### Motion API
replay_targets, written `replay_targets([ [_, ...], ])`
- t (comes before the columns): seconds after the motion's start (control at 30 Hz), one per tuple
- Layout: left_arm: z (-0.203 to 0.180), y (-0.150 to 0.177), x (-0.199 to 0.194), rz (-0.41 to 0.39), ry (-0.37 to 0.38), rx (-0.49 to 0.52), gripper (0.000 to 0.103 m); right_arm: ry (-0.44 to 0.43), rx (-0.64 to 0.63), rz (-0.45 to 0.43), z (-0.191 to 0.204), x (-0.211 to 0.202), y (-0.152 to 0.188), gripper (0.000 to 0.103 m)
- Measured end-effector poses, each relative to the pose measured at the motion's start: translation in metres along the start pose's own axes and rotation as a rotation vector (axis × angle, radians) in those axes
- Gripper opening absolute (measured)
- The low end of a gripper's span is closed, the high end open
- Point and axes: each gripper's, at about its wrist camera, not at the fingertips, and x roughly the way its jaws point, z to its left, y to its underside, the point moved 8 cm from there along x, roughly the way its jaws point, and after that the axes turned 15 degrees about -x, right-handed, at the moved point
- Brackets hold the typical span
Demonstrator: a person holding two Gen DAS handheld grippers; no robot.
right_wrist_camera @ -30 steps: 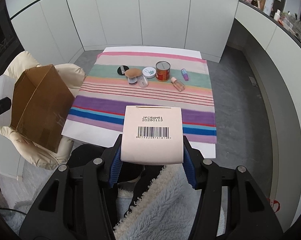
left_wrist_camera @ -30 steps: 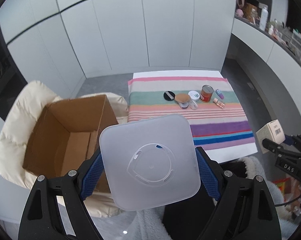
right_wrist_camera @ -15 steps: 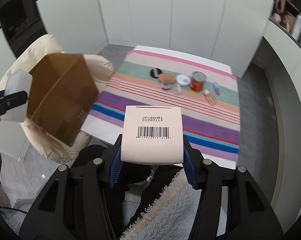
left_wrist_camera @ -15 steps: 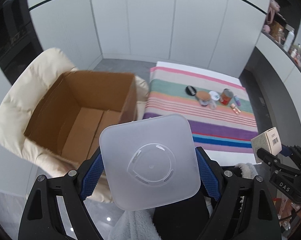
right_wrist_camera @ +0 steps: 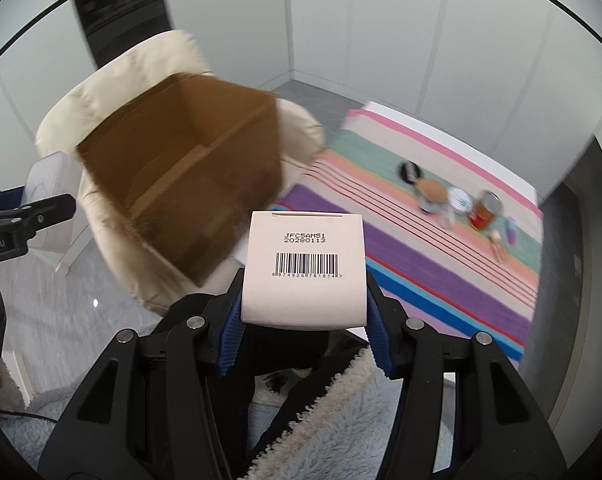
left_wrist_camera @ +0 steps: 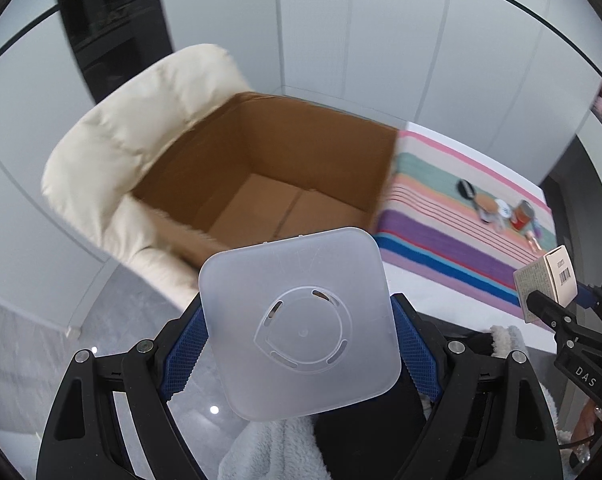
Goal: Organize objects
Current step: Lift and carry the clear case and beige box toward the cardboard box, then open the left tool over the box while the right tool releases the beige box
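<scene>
My left gripper [left_wrist_camera: 299, 344] is shut on a frosted white square plastic container [left_wrist_camera: 301, 320], held just short of the open brown cardboard box [left_wrist_camera: 269, 184], which looks empty and sits on a cream padded chair [left_wrist_camera: 113, 148]. My right gripper [right_wrist_camera: 303, 300] is shut on a pale pink carton with a barcode [right_wrist_camera: 304, 272], to the right of the box [right_wrist_camera: 189, 176]. The carton also shows at the right edge of the left wrist view [left_wrist_camera: 549, 280]. The container shows at the left edge of the right wrist view [right_wrist_camera: 49, 192].
A striped cloth [right_wrist_camera: 441, 240] covers a low table to the right. On its far part stand a red can [right_wrist_camera: 486, 210], a small jar with a tan lid [right_wrist_camera: 431, 192], a black compact [right_wrist_camera: 408, 170], a white tin [right_wrist_camera: 460, 200] and small bottles [right_wrist_camera: 511, 232]. White cabinet walls stand behind.
Both grippers have swung left with their loads. The cardboard box now fills the middle of the left wrist view and sits much nearer in the right wrist view; the table has slid right.
</scene>
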Motion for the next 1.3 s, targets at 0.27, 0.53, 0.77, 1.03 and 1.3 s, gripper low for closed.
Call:
replay_targets([
  [0.27, 0.059, -0.009, -0.001, -0.037, -0.078, -0.094, 0.087, -0.082, -0.132, -0.024, 0.060, 0.017, -0.036, 0.055],
  [0.53, 0.061, -0.031, 0.022, -0.042, -0.073, -0.110, 0.087, -0.133, -0.198, -0.027, 0.085, 0.033, -0.056, 0.055],
  [0.77, 0.059, -0.065, 0.050, -0.028, -0.089, -0.125, 0.087, -0.142, -0.234, -0.045, 0.089, 0.062, -0.097, 0.055],
  [1.03, 0.062, -0.112, 0.101, 0.001, -0.116, -0.134, 0.088, -0.148, -0.269, -0.038, 0.096, 0.113, -0.142, 0.055],
  [1.3, 0.073, -0.115, 0.131, 0.097, -0.122, -0.142, 0.090, -0.166, -0.194, -0.046, 0.091, 0.144, -0.163, 0.092],
])
